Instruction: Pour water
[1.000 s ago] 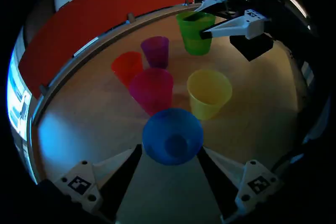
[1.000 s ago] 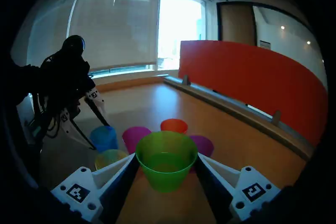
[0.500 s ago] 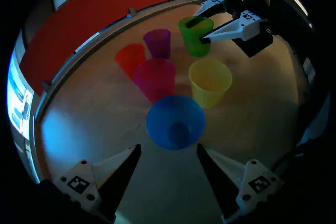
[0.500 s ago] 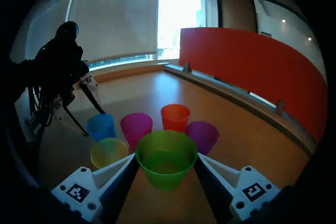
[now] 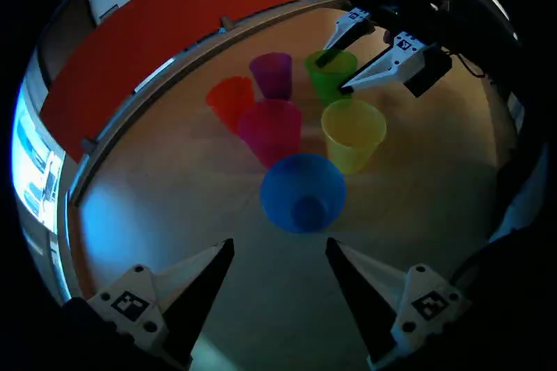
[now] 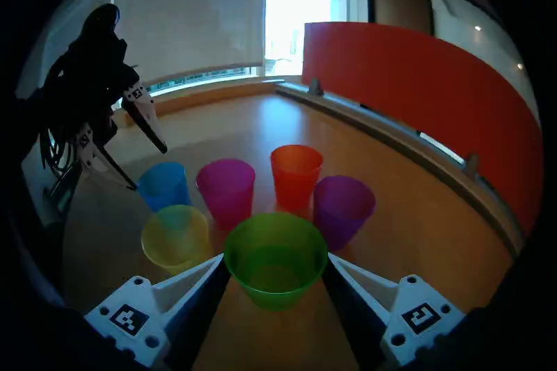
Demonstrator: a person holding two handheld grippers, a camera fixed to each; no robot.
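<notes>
Steadiness matters here: the right gripper point(image 6: 276, 258) pinches the green cup point(image 6: 276, 275), beside the yellow cup point(image 6: 175, 235); the left gripper point(image 5: 278, 241) gapes empty, near the blue cup point(image 5: 303, 193). Tilt slowly, rim over target.

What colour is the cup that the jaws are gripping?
Green. The cup shows best in the right gripper view.
</notes>
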